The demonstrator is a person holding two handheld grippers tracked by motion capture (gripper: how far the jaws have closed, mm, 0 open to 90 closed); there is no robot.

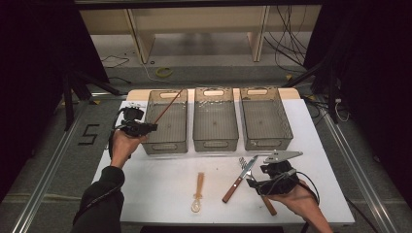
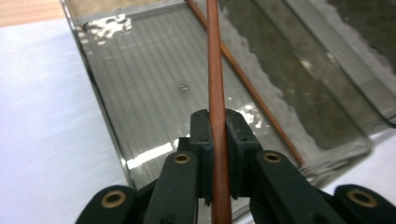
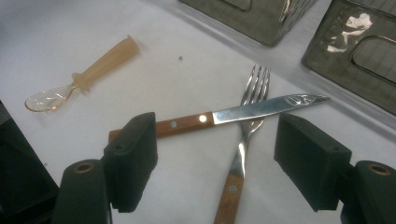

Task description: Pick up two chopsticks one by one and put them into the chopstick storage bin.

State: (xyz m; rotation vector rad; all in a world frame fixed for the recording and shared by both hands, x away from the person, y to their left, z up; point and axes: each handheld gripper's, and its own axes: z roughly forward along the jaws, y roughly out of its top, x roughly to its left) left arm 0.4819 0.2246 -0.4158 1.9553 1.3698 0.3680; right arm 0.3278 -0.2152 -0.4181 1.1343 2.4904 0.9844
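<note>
gripping a thin reddish-brown chopstick (image 2: 216,93), the left gripper (image 1: 141,127) has its jaws closed tight on the stick near its lower end, at the left side of the tabletop (image 1: 160,194). in the high view the chopstick slants up and away from the jaws over the leftmost bin (image 1: 166,122), its far tip reaching toward that bin's back rim. in the left gripper view the stick runs straight up between the two black jaws, and a second chopstick (image 2: 247,88) lies slanted inside the same clear grey bin, along its far wall.

the right gripper (image 3: 215,158) sits at the near right of the tabletop with its jaws wide apart and nothing between the pads. just beyond them a wooden-handled knife (image 3: 224,116) lies crossed over a wooden-handled fork (image 3: 245,144), the blade resting on the fork's neck below the tines. a small translucent spoon (image 3: 79,81) lies on its own to the left of the pair, well apart. the middle bin (image 1: 215,119) and the right bin (image 1: 265,118) stand beside the leftmost one in a row at the back of the tabletop.
</note>
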